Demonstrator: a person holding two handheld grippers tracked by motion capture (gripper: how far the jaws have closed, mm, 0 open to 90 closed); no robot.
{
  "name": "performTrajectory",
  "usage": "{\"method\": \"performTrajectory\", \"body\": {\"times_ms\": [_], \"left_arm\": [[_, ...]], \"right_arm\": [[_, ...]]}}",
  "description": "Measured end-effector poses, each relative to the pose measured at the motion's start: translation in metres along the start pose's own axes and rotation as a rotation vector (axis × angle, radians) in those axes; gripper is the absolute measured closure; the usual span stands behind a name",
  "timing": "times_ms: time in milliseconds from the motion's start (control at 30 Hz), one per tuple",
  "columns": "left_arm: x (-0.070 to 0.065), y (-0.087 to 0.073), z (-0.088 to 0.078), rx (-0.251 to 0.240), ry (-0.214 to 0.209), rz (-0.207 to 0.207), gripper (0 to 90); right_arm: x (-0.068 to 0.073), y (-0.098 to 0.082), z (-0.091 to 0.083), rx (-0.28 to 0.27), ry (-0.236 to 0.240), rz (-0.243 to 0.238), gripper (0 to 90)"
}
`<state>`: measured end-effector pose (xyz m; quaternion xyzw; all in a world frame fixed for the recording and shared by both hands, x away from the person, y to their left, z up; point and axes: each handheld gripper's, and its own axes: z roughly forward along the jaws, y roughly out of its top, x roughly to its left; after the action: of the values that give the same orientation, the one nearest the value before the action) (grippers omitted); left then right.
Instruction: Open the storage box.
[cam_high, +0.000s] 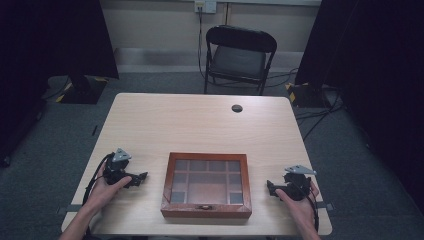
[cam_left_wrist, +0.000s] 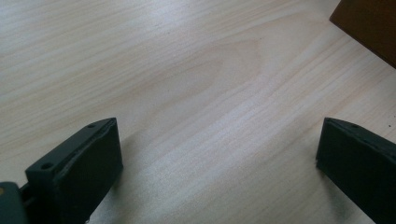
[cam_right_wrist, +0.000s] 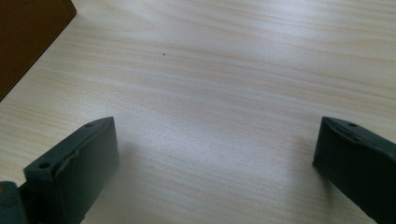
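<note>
Both hand-held grippers, left (cam_high: 141, 178) and right (cam_high: 270, 187), gape wide, empty; careless approach could shove the glass-lidded wooden box (cam_high: 207, 184) across the bench (cam_high: 200, 125).

Left gripper (cam_high: 141, 176) and right gripper (cam_high: 270, 187): black, blocky bodies, each topped by a grey three-cornered plate, with a black cable looping back along the forearm. Forearms bare, no sleeves in sight. Close up, the jaws are dark rectangular blocks with slightly ridged edges, the left-hand block in each gripper view carrying two small round screw holes on its top face.
</note>
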<state>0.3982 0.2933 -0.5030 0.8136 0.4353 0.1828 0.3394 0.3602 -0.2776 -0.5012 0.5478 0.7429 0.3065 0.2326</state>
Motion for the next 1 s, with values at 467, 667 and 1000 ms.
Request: {"method": "performTrajectory", "body": {"times_ms": [467,667,1000], "left_arm": [[0.0,0.0,0.0,0.0,0.002,0.002,0.0],[0.0,0.0,0.0,0.0,0.002,0.001,0.0],[-0.001,0.0,0.0,-0.004,0.008,-0.008,0.0]], "right_arm": [[-0.001,0.008,-0.009,0.003,0.099,-0.004,23.0],[0.002,0.019,-0.021,-0.028,0.173,-0.002,29.1],[0.025,0.053,-0.039,-0.08,0.32,-0.064,32.0]]}}
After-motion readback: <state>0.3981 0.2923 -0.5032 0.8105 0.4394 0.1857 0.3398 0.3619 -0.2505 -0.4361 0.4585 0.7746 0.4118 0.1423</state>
